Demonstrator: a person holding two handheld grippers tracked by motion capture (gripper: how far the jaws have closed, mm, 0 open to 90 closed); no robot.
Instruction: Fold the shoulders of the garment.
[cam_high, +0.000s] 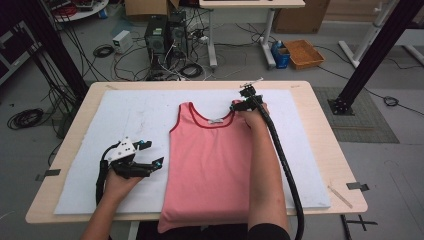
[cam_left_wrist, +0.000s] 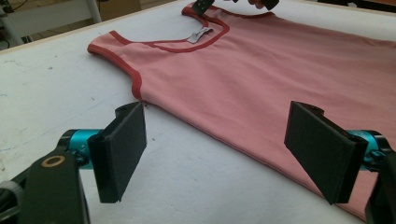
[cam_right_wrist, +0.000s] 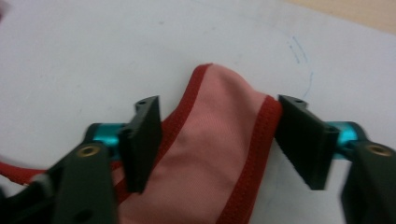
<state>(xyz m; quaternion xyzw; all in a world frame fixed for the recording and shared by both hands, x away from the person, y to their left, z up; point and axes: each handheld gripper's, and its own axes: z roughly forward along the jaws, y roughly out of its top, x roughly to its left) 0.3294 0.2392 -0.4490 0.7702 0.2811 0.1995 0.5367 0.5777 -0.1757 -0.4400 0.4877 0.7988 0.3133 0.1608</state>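
A pink tank top (cam_high: 210, 160) with red trim is lying flat on the counter (cam_high: 70, 200). The right tongs (cam_right_wrist: 215, 140) are straddling its shoulder strap (cam_right_wrist: 219, 116), pads touching its edges; the left tongs (cam_left_wrist: 224, 149) are gaping empty beside its hem.

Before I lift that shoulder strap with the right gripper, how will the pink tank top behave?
Likely floppy: the strap already bunches between the right gripper's jaws. The tank top lies flat and thin, so probably light, trailing limp when lifted. Its hem hangs over the table edge, so it may drag.
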